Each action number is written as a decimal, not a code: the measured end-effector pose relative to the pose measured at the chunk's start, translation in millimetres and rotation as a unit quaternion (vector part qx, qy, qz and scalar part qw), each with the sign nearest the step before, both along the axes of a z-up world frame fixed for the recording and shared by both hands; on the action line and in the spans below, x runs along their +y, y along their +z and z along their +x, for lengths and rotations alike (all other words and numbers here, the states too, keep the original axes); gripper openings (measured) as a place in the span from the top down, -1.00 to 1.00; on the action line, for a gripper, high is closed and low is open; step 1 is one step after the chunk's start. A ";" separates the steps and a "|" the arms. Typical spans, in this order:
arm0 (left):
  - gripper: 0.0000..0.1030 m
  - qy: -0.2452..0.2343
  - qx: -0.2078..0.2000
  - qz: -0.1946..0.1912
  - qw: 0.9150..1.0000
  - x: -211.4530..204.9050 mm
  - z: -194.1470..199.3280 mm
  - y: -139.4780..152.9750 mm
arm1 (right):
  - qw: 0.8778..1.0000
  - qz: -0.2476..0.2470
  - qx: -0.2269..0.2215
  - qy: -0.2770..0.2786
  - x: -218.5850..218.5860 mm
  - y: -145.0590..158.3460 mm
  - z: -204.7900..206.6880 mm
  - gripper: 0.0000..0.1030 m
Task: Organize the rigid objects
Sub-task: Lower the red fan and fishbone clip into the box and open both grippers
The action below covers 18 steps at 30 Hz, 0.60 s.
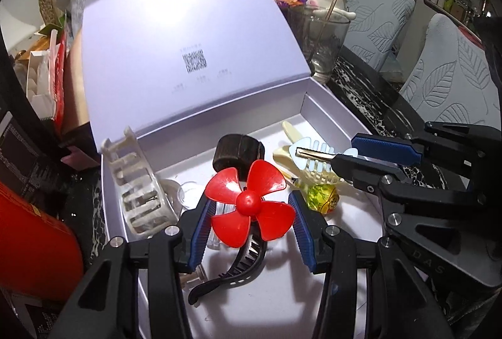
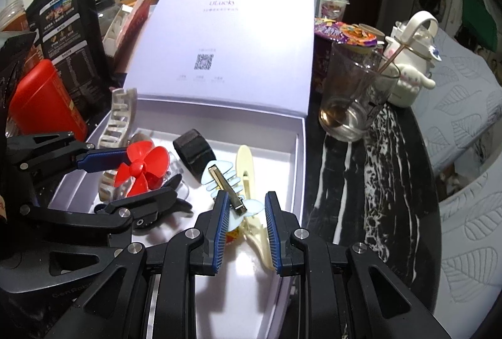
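Note:
An open white box (image 1: pixel 282 301) (image 2: pixel 291 150) with its lid raised holds several small items. My left gripper (image 1: pixel 249 207) is open around a red fan propeller (image 1: pixel 251 202) (image 2: pixel 141 168) that lies over a black hair claw (image 1: pixel 238 270). My right gripper (image 2: pixel 244 209) (image 1: pixel 345 155) is open around a light-blue fishbone hair clip (image 2: pixel 229 185) (image 1: pixel 317 161), over a cream hair claw (image 2: pixel 248 169). A dark wooden ring (image 1: pixel 238 152) (image 2: pixel 194 150), a white hair claw (image 1: pixel 135 188) (image 2: pixel 117 119) and a yellow-green ball (image 1: pixel 321 196) also lie in the box.
A glass with a stick (image 2: pixel 354 94) and a white character bottle (image 2: pixel 414 63) stand right of the box on the dark marbled table (image 2: pixel 376 182). A red canister (image 2: pixel 44 100) and black pouch (image 2: pixel 69 34) stand left. Grey leaf-pattern cushions (image 1: pixel 445 66) lie beyond the table.

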State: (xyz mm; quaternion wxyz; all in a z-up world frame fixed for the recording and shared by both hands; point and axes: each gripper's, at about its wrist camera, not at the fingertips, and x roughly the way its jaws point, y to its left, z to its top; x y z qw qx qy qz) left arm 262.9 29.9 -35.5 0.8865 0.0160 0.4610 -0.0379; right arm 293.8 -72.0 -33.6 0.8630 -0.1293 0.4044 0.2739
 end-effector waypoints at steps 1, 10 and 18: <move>0.08 0.001 0.001 0.002 1.000 -0.6 0.3 -0.9 | 1.000 -0.002 0.002 0.000 0.5 -1.2 0.4 0.55; 0.08 0.008 0.022 0.014 1.000 -0.8 3.6 -11.0 | 1.000 -0.028 0.008 -0.002 2.3 -14.0 2.6 0.55; 0.08 0.012 0.033 0.015 0.999 -2.1 7.5 -15.7 | 0.999 -0.032 0.012 -0.006 0.5 -18.3 4.1 0.54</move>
